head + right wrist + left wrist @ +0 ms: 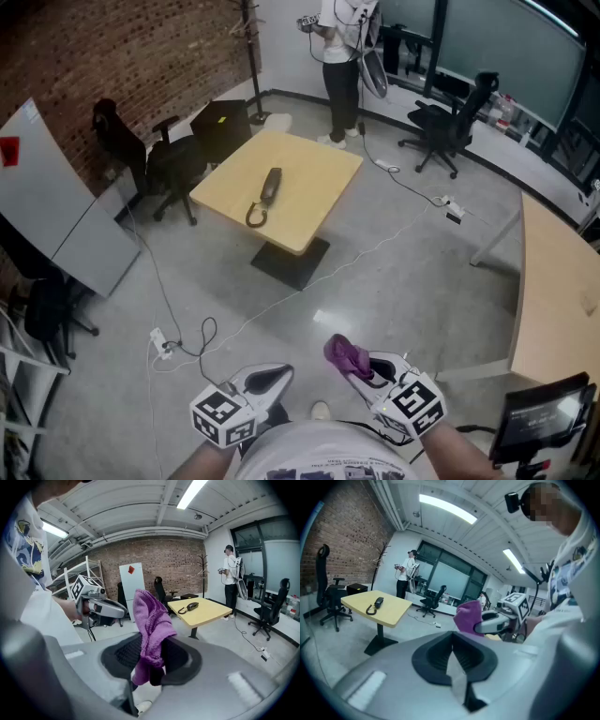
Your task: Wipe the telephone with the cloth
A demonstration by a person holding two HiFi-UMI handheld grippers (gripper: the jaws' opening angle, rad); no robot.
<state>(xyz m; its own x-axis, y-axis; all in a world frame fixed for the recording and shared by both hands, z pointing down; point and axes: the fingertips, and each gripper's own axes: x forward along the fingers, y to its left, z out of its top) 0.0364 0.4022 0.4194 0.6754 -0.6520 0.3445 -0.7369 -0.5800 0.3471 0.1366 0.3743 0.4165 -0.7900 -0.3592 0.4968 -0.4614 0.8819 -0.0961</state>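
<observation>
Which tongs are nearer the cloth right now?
Right. The right tongs are shut on the cloth, which sticks out past their tips. The left tongs are shut and empty, off to the cloth's left and not touching it.

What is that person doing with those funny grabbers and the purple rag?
A person holds a grabber in each hand. The right gripper is clamped on a purple cloth, and the left gripper is shut with nothing in it. The telephone to be wiped lies on a yellow table across the room, so no wiping has begun yet. Another person stands beyond the table.
</observation>
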